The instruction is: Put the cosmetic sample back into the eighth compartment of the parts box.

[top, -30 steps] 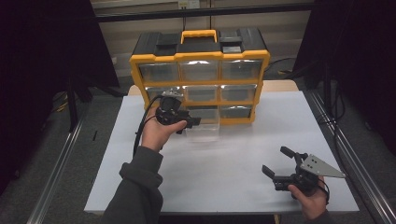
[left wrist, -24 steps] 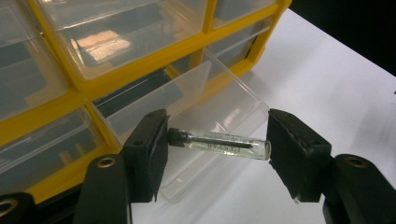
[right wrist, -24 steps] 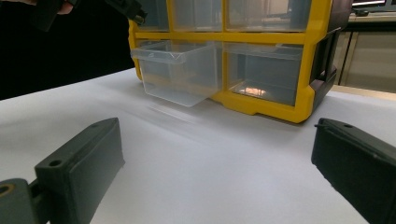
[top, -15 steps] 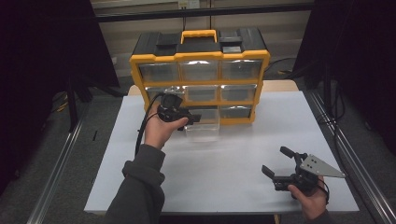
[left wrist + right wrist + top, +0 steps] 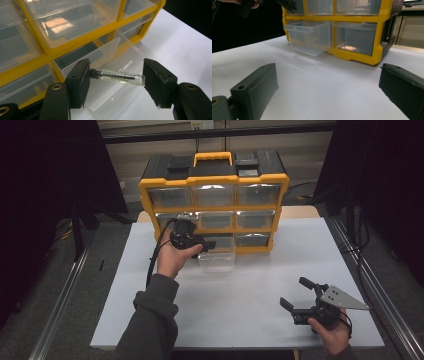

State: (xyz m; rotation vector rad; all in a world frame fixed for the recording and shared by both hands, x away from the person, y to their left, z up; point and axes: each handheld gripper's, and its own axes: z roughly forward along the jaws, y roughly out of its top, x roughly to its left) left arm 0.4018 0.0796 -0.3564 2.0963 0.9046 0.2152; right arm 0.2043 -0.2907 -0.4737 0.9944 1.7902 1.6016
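While our left hand-held gripper (image 5: 116, 78) clamps a small glass vial (image 5: 117, 77) end to end between its jaws, we hold it just above the clear drawer (image 5: 216, 254) pulled out from the bottom row of the yellow organizer (image 5: 214, 202), which stands at the far edge of the desk (image 5: 240, 295). We judge the step in hand to be dropping the vial into that drawer; the next move calls for lowering it inside the walls and then spreading the jaws. Our right hand-held gripper (image 5: 300, 295) waits near the desk's near right corner, jaws wide apart and holding nothing. White covers the desk, and dark curtains close in the dim room on both sides.
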